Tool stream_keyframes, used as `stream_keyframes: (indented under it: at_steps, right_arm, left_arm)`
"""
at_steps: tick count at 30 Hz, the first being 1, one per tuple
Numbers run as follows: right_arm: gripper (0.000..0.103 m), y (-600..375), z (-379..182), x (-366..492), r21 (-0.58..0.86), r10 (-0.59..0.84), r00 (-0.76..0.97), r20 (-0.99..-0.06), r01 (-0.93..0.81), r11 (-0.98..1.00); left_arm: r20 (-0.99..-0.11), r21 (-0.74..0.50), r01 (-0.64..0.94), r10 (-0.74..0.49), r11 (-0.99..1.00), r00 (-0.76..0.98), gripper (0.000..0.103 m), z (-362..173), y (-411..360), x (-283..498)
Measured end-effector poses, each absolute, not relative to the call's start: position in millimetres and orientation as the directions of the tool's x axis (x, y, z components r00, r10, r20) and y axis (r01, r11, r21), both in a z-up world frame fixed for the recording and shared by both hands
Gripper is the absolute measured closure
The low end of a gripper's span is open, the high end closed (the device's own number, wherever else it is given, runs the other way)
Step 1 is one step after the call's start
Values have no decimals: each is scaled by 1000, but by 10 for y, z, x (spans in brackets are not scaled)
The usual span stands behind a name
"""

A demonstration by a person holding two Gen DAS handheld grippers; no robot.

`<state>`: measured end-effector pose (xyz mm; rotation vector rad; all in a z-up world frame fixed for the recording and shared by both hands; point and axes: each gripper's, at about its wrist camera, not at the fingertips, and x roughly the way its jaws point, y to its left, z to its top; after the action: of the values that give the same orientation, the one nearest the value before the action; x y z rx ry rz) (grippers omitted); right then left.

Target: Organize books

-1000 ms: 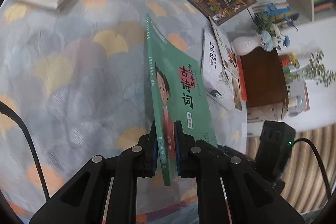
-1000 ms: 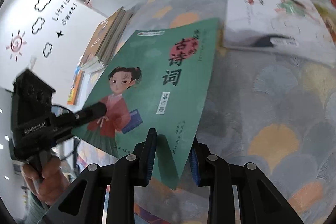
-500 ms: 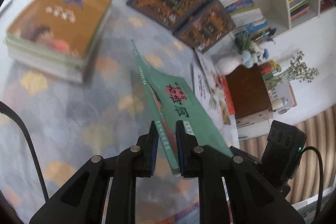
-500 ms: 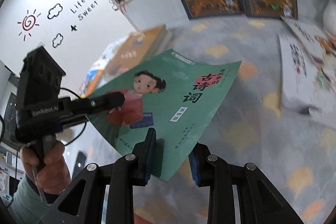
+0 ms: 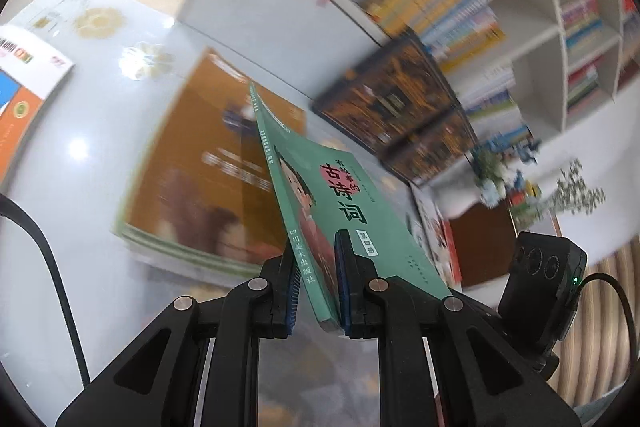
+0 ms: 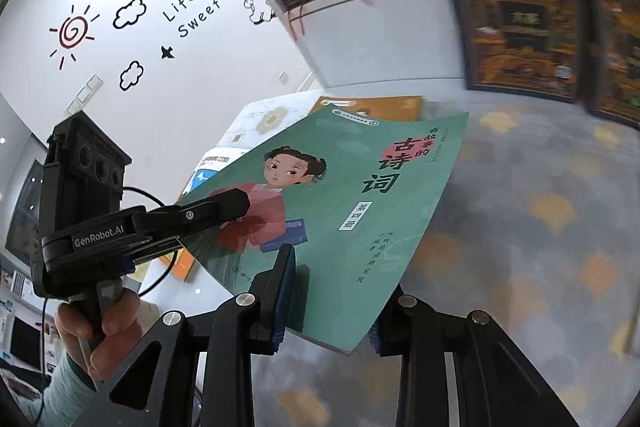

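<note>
Green book held in the air above the patterned counter, left gripper fingers clamped on its spine edge, right gripper fingers spread wide around its lower edge, stack of orange books lying beyond.

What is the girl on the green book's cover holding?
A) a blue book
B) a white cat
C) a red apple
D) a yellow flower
A: in the right wrist view, the girl in the red robe on the green book hugs a blue book against her side; no apple, flower or cat is drawn on the cover.
</note>
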<state>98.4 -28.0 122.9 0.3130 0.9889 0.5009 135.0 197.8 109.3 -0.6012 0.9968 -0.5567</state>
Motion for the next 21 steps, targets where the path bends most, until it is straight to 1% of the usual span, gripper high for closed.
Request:
stream_keyframes:
  at_steps: [6, 10, 14, 16, 17, 19, 21]
  right_arm:
    - [73, -49, 1080, 1307, 448, 510, 424, -749, -244, 860]
    - [73, 22, 960, 1518, 447, 490, 403, -772, -204, 871]
    - [72, 68, 814, 1696, 462, 488, 373, -789, -164, 872]
    - [67, 62, 680, 1763, 465, 484, 335, -809, -141, 874]
    - [63, 57, 628, 1782, 472, 490, 316, -812, -137, 871]
    - [57, 55, 632, 1755, 474, 500, 320, -805, -161, 866]
    - [51, 70, 639, 1705, 461, 495, 311, -811, -179, 869]
  left_arm:
    - [-603, -701, 109, -667, 705, 438, 92, 855, 2205, 1607]
    - [-607, -707, 87, -665, 702, 435, 92, 741, 2265, 1770]
    - [-638, -692, 42, -637, 721, 433, 92, 633, 2325, 1875]
    - [-658, -674, 7, -604, 739, 450, 90, 603, 2388, 1838]
    - [-668, -665, -17, -584, 747, 462, 89, 587, 2436, 1792]
    - [-681, -650, -50, -553, 758, 480, 89, 564, 2522, 1679]
    - [-672, -663, -72, -550, 745, 495, 87, 566, 2609, 1552]
